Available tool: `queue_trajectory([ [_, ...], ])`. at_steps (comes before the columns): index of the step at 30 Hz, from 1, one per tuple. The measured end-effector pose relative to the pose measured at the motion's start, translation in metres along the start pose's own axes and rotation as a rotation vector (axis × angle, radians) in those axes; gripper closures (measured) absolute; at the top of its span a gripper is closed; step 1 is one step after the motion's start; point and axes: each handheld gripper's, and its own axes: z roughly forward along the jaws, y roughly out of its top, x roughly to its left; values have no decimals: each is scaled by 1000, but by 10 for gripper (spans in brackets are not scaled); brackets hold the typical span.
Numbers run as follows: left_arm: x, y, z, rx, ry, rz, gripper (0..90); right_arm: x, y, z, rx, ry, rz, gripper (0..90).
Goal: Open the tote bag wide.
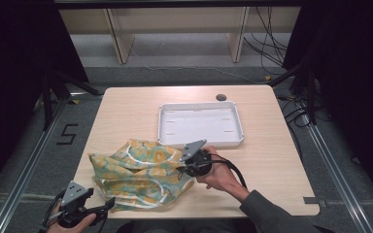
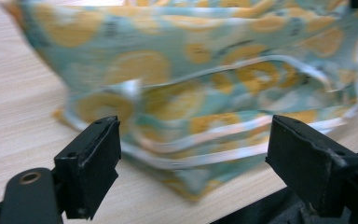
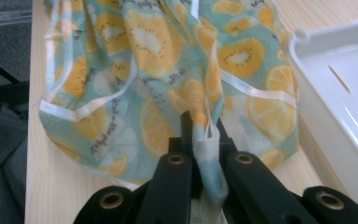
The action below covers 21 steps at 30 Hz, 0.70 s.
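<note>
- Your right gripper (image 1: 182,167) sits at the right edge of the cloth (image 1: 136,172), near the middle of the desk (image 1: 267,160) and just in front of the white tray (image 1: 201,124)
- Its jaws are pressed together on a gathered fold of the cloth; the right gripper view shows that fold (image 3: 205,140) pinched between the two black jaws and running down between them
- Your right hand (image 1: 221,177) grips the gripper body from the right, with the black cable looping over the wrist
- The cloth is pale teal, printed with orange and yellow fruit slices and edged with a light band; it lies crumpled on the front left part of the desk, and its near corner reaches the front edge
- From the pinch point the cloth fans out away from the jaws, in loose folds, across the wood
- Your left gripper (image 1: 108,205) is held low at the front left corner of the desk, pointing towards the cloth
- Its jaws are spread wide; the left gripper view shows the cloth (image 2: 205,93) ahead of them and between their lines, with neither pad touching it
- The tray stands behind the cloth, right of centre, its near left corner just beside the cloth and the right gripper
- A small dark round fitting (image 1: 221,97) is set into the desk beyond the tray
</note>
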Motion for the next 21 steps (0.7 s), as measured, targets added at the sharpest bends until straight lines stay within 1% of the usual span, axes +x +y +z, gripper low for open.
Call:
queue_trajectory([
  [1,0,0,0,0,0,0,169,-1,-6,-4,6,-13,20,900],
  [2,-1,0,0,-1,3,0,169,-2,-11,-8,15,-14,31,900],
  [3,-1,0,-1,2,2,5,169,-4,-16,-11,16,-25,23,900],
  [5,-1,0,0,2,-1,8,169,-7,-26,-18,35,-26,51,900],
  [7,-1,0,0,4,-4,4,170,-10,-36,-24,41,-36,72,900],
  [8,-1,1,0,3,-2,12,170,-11,-40,-26,44,-33,66,900],
  [9,-1,1,0,2,-2,12,170,-12,-46,-31,51,-38,86,900],
  [11,-2,0,2,-6,-9,-5,170,-15,-55,-38,54,-44,92,900],
  [12,-2,0,1,-1,-10,0,170,-15,-60,-43,57,-57,117,900],
  [13,-2,0,1,0,-11,4,170,-17,-65,-46,56,-60,107,900],
  [14,-1,1,-1,27,-6,38,170,-18,-70,-51,57,-59,119,900],
  [15,0,1,-1,30,-10,46,170,-19,-75,-56,63,-64,140,900],
  [16,0,1,-1,30,-10,46,170,-19,-75,-56,63,-64,140,900],
  [17,-3,2,0,7,-9,26,170,-21,-86,-65,66,-85,175,900],
  [18,-3,2,0,1,-12,24,170,-22,-91,-68,64,-88,177,900],
  [19,-3,2,1,-2,-19,22,171,-23,-97,-73,65,-103,198,900],
  [20,-3,2,0,1,-14,25,171,-23,-101,-77,73,-109,223,900],
  [21,-4,2,1,0,-13,21,172,-25,-106,-80,62,-95,216,900],
])
